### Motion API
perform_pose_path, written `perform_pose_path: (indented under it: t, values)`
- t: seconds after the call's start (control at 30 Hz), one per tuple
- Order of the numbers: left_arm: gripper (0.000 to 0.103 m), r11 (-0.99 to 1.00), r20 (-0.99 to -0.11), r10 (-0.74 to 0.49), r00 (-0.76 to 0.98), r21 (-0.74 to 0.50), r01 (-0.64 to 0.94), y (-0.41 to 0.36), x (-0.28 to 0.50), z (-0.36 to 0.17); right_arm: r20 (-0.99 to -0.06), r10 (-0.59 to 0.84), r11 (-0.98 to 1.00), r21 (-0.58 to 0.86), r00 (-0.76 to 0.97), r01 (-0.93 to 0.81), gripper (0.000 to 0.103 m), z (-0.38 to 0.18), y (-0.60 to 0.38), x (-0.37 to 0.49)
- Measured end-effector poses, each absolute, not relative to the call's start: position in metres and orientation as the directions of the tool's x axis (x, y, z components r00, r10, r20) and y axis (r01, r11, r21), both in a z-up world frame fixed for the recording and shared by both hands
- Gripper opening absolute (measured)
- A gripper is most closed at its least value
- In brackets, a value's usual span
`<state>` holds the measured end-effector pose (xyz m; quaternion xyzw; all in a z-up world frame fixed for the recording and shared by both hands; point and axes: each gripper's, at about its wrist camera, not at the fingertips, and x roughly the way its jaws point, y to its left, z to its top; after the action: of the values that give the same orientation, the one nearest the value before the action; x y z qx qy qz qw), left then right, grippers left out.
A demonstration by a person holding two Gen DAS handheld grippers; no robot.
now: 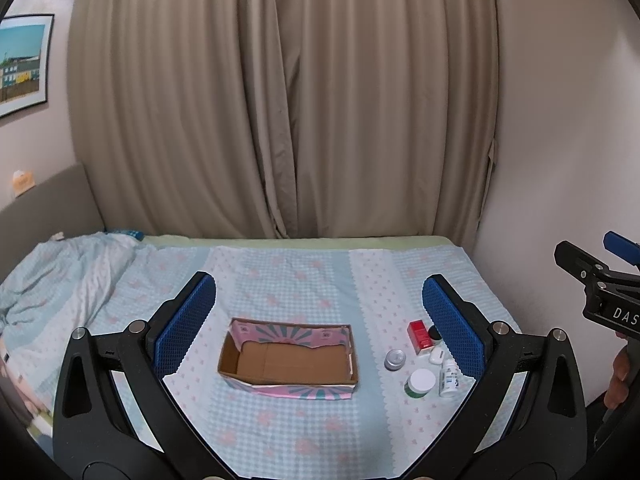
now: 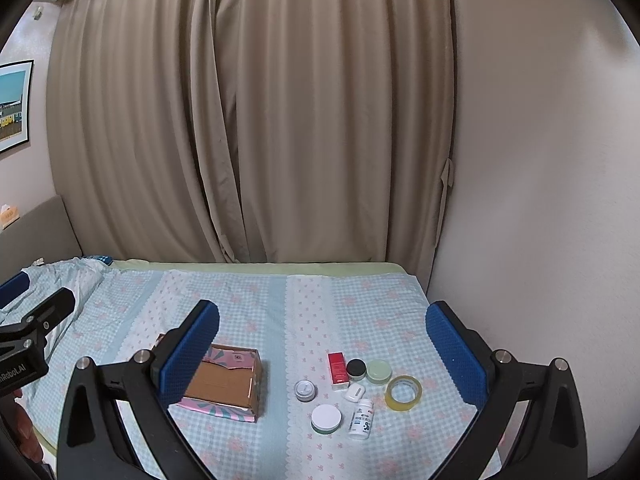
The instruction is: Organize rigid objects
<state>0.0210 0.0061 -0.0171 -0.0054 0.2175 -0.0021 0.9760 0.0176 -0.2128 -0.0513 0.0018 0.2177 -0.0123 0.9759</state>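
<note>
An empty cardboard box (image 1: 288, 356) (image 2: 228, 384) with a pink and teal pattern lies open on the bed. To its right sit a red box (image 2: 337, 368), a black-lid jar (image 2: 356, 369), a pale green jar (image 2: 378, 371), a tape roll (image 2: 403, 393), a silver tin (image 2: 305, 391), a white case (image 2: 355, 392), a white-lid jar (image 2: 327, 418) and a white bottle (image 2: 361, 419) lying down. My left gripper (image 1: 319, 296) hovers open above the box, holding nothing. Over the small items my right gripper (image 2: 323, 320) is open and holds nothing.
A checked blue and pink sheet (image 1: 280, 280) covers the bed, with a crumpled blanket (image 1: 60, 272) at the far left. Beige curtains (image 1: 280, 100) hang behind, and a wall (image 2: 540, 200) borders the bed on the right. A hand (image 1: 618, 380) shows at the right edge.
</note>
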Motion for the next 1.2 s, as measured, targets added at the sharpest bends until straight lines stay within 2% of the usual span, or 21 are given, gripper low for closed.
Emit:
perform_pose_path:
  t: [1.2]
  values:
    - [0.103, 1.0, -0.433, -0.017, 0.901, -0.007, 0.015, 0.008, 0.026, -0.011, -0.439, -0.025, 0.999, 0.007, 0.898, 0.032, 0.103, -0.038, -0.209, 0.018]
